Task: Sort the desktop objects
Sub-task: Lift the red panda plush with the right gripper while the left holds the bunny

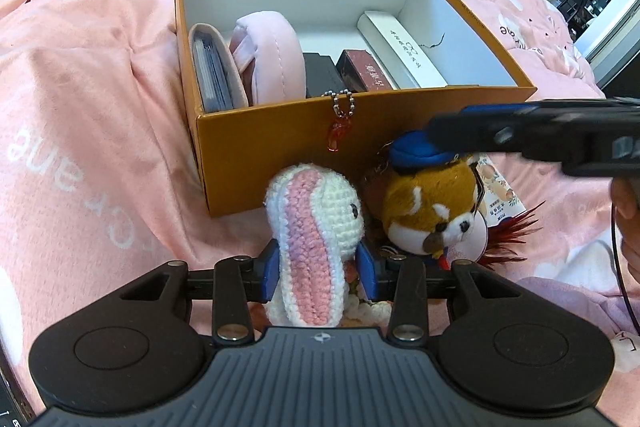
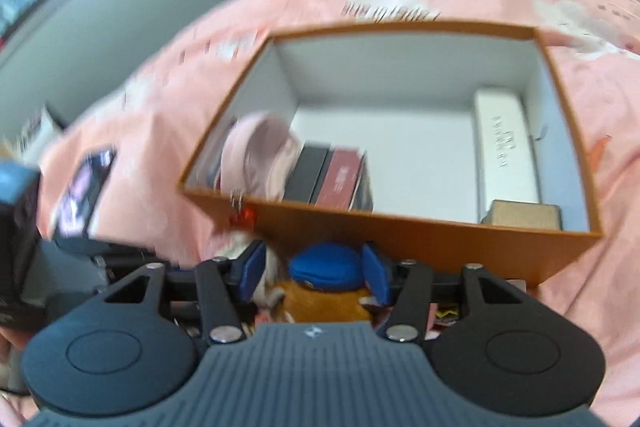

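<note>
Left wrist view: the left gripper (image 1: 318, 269) is closed on a crocheted white rabbit toy with a pink and lilac ear (image 1: 310, 247), its blue pads pressing the toy's sides at the 6 o'clock part of the frame. Just beside the rabbit, at 4 o'clock, lies a brown-and-white plush red panda wearing a blue cap (image 1: 434, 205), resting against the front wall of an open orange cardboard box with a white interior (image 1: 280, 147). A ball chain with a red translucent charm (image 1: 339, 123) hangs over that front wall. Inside the box: a pale pink padded pouch (image 1: 272, 61) at the left, a dark box and a maroon box beside it, and a long white case (image 1: 400, 49) at the right. The box sits on a pink printed bedcover (image 1: 88, 115). The right gripper (image 2: 316, 269) enters this view from 3 o'clock above the panda's cap. Right wrist view, blurred: its jaws stand wide, with the blue cap between the pads; contact with the pads cannot be confirmed. The orange box fills the 12 to 3 o'clock area, with a small tan box (image 2: 522, 215) in its near right corner.
</note>
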### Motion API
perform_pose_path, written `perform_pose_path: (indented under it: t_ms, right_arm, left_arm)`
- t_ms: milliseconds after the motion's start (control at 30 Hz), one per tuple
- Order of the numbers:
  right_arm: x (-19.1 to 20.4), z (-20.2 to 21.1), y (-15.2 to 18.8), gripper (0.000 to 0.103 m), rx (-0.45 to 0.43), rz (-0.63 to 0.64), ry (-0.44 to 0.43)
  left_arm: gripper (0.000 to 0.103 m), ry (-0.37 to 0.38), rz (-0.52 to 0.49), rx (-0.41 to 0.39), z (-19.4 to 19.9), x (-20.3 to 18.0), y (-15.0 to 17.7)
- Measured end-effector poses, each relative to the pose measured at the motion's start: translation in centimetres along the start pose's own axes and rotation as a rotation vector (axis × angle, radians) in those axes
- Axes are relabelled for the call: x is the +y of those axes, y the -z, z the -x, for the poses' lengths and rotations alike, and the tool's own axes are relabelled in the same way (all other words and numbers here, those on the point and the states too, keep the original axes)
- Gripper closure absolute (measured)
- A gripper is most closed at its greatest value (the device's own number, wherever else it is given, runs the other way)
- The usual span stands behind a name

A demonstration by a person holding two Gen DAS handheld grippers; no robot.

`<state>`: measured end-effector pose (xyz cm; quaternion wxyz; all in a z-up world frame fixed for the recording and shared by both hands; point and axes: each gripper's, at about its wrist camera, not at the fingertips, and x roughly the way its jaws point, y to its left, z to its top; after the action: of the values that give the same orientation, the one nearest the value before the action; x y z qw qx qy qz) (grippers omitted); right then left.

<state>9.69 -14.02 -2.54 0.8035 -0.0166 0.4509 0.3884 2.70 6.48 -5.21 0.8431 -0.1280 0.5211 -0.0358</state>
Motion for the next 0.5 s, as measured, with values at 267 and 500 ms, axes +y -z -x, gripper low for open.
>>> perform_pose_path:
  t_ms: [267, 500]
  right_arm:
    - [-1.4, 3.3, 2.9, 0.04, -0.065, -0.035, 0.028]
    - [-0.1, -0.6, 5.6, 0.041, 0.157, 0.128, 0.043]
  left_arm:
    - [0.046, -0.005, 0.026, -0.025, 1.0, -0.1, 0.2]
    - [0.044, 0.006, 0.082, 0.062, 0.1, 0.4, 0.5]
